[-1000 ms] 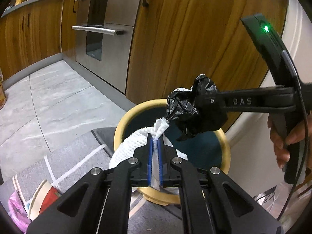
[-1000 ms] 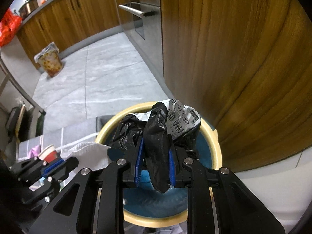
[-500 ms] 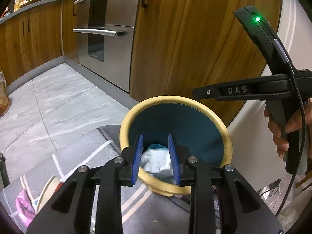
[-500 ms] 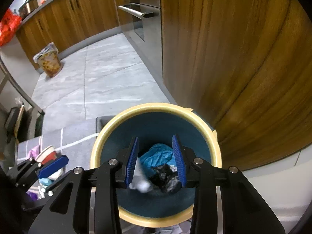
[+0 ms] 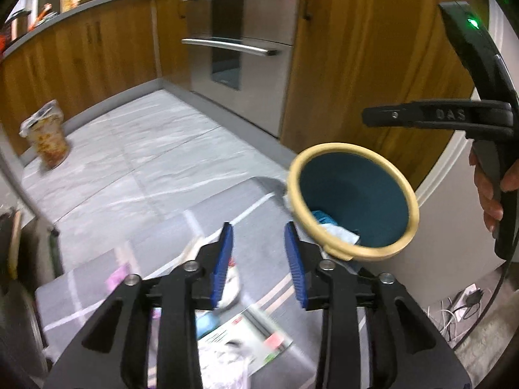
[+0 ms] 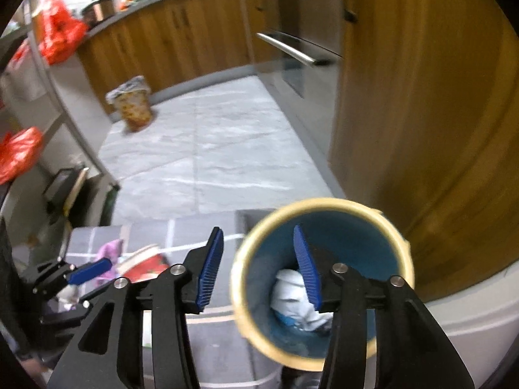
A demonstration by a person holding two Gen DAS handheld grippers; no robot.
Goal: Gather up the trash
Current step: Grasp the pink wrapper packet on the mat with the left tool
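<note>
The yellow-rimmed bin (image 5: 340,146) with a teal inside stands on a grey mat by a wooden cabinet. White crumpled paper (image 5: 337,231) and a blue scrap lie in it; the right wrist view shows the white wad (image 6: 292,291) at the bottom. My left gripper (image 5: 258,230) hangs over the mat left of the bin, jaws opening, nothing between them. My right gripper (image 6: 257,230) is above the bin's left rim (image 6: 324,201), jaws opening and empty. A hand (image 5: 489,194) holds it. A red-and-white paper cup (image 6: 142,262), a pink scrap (image 6: 108,253) and a leaflet (image 5: 243,340) lie on the mat.
A steel oven (image 5: 233,48) and wooden cabinets line the far side of the grey tiled floor. A small patterned bin with a liner (image 6: 131,107) stands by the cabinets. Red bags (image 6: 58,39) sit on the counter at left. Cables (image 5: 460,301) lie at the right.
The left gripper let go of the white paper and the right one of the black bag; both dropped into the bin. Both grippers opened, rose and swung left, away from the bin.
</note>
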